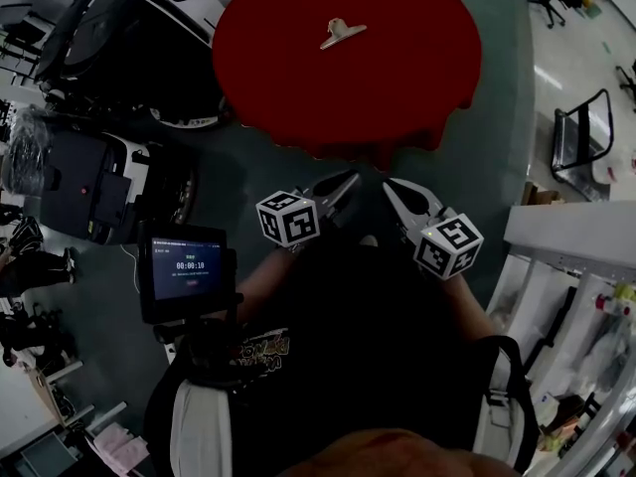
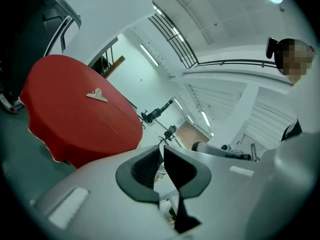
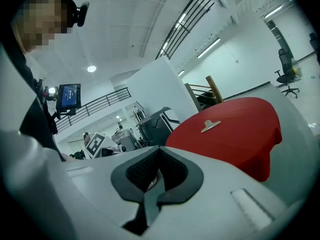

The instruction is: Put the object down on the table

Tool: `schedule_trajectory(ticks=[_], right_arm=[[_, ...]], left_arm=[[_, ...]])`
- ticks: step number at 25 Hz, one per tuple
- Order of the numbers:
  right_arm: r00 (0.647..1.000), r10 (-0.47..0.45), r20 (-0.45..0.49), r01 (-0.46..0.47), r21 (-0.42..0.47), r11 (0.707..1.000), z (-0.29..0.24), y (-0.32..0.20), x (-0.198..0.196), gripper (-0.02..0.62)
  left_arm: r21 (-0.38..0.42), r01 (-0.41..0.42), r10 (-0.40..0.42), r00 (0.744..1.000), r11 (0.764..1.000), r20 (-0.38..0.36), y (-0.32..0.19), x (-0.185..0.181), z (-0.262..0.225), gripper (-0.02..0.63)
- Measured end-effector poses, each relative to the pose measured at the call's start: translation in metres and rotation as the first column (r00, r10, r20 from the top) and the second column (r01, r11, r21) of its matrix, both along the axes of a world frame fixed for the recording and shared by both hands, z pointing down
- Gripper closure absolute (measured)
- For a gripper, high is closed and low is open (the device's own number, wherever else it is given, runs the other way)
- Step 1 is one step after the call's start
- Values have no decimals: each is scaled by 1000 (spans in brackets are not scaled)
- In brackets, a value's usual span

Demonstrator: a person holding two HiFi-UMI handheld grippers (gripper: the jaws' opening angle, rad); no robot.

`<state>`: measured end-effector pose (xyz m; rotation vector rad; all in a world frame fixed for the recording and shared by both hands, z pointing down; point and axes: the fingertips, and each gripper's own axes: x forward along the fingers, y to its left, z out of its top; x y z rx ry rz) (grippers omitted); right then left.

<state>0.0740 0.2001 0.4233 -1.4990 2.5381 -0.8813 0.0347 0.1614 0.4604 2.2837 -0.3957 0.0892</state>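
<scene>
— What's closest to the person?

— Both grippers, held in near the body and short of the table's edge. The right gripper (image 3: 159,150) has its jaws pressed together at the tips, with nothing held. The left gripper (image 2: 162,149) has its jaws nearly together, with only a thin slit between the dark ribbed pads (image 2: 145,165). It's empty too.

— And the marker cubes?

— One sits on each gripper, just behind the jaws. The left cube (image 1: 288,219) and the right cube (image 1: 448,245) are both black-and-white checked.

— What's just beyond them?

— A round table (image 1: 298,78) covered by a red cloth that hangs over the rim in soft folds.

— Where's the object?

— The object (image 1: 342,34) is lying flat on the red cloth, towards the far side of the top and well apart from both grippers. Nothing touches it.

— How does it look?

— It's small, pale and beige-grey, and stands out sharply against the red. It's roughly T-shaped, like a clip, with a wider bar at one end and a narrower tail. I can't make out any finer detail.

— Anything to the side?

— A small dark screen (image 1: 187,266) showing a timer sits to the person's left.
</scene>
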Motion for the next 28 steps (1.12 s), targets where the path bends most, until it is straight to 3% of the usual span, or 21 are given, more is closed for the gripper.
schedule_trajectory(ticks=[12, 28], right_arm=[[999, -1, 40, 1, 1, 1000, 5, -6, -1, 594], [999, -43, 16, 43, 35, 998, -12, 29, -40, 594]], left_arm=[[7, 39, -39, 999, 999, 25, -7, -10, 4, 569], [60, 56, -56, 998, 997, -4, 29, -45, -18, 569]])
